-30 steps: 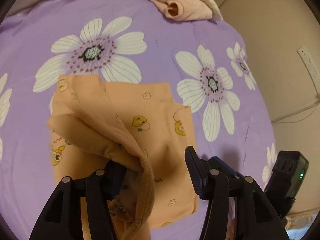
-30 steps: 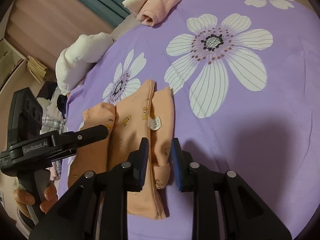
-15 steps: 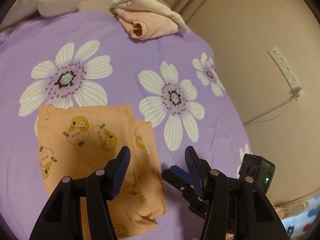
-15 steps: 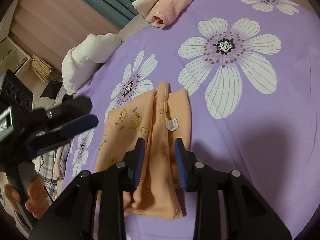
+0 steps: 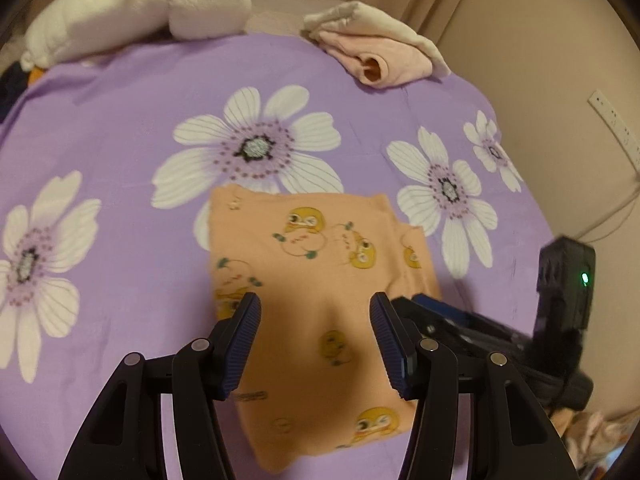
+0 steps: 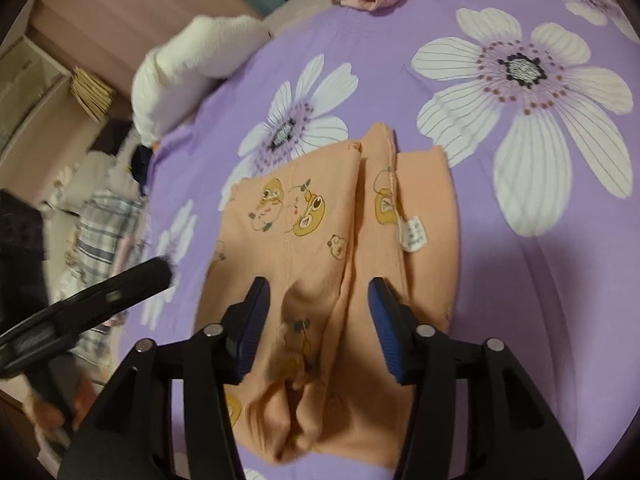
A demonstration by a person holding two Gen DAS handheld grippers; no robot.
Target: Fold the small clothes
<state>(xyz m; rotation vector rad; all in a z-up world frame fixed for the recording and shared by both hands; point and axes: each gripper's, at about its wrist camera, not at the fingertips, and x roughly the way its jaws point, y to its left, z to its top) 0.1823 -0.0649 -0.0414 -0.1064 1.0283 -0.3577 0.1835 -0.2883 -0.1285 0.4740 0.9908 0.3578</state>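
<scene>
From where I sit, the orange garment with the yellow duck print lies on the purple flowered sheet, near the front edge of the bed and just ahead of both tools. It already looks folded: in the left wrist view it reads as a compact, roughly rectangular packet with a narrow layer peeking out along its right side. In the right wrist view I can see stacked layers, a lengthwise ridge and a white care label on the right part. The near end there is bunched and puckered, so I judge the fold made but not yet tidy. My left gripper hangs over the cloth with its jaws spread and nothing between the pads. My right gripper has just been opening; its jaws now stand apart either side of the rumpled near end, and I see no pad pressing on the fabric. So I take this piece as released. What I think is left is a smoothing of that near edge, perhaps one more fold across, then moving it aside. At the far edge sits a pink rolled garment under a cream one, apparently finished, beside a white plush pillow.
</scene>
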